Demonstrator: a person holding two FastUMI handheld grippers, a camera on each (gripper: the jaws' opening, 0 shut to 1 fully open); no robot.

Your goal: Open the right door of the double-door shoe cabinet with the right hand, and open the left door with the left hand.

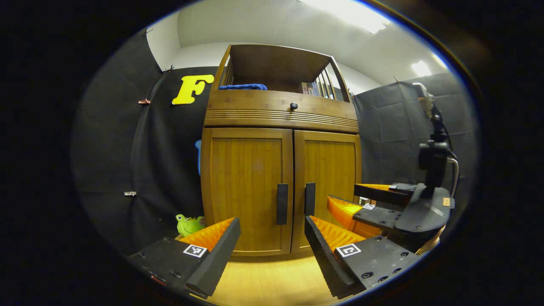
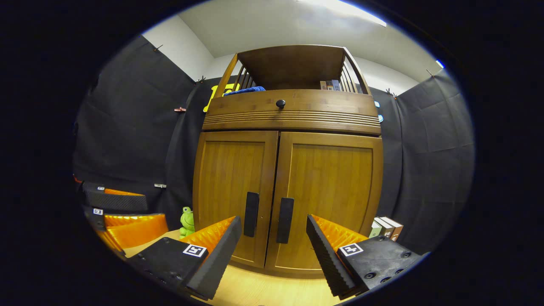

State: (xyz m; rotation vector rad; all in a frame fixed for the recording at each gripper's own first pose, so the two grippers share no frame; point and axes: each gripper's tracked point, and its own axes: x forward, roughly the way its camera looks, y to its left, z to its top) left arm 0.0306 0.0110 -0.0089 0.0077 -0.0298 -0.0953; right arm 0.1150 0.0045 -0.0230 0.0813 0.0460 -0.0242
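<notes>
In the left gripper view, the left claw (image 1: 272, 238) stands wide, its two fingers well apart with nothing between them, low over the pale wooden floor (image 1: 272, 280). Just beyond it is the shoe cabinet (image 1: 280, 178), and the gap between the fingers frames the lower part of the left door (image 1: 246, 187) and its dark upright handle (image 1: 282, 204). The right door (image 1: 331, 178) is beside it with its own handle (image 1: 310, 199). Both doors are closed and no finger touches them. To the right, the right claw (image 1: 344, 204) is seen from the side, also with its fingers spread and holding nothing, near the right door but apart from it.

In the right gripper view, the right claw (image 2: 274, 242) is wide too, and the two handles lie between its fingers, farther off. The left claw (image 2: 114, 208) shows at the left edge.

A green toy frog (image 1: 189, 224) sits on the floor at the left foot of the cabinet, and some boxes (image 2: 384, 228) stand at its right foot. Higher up is a drawer with a small round knob (image 1: 293, 106). On the open top shelf lie a blue cloth (image 1: 243, 86) and some books (image 1: 310, 88).
</notes>
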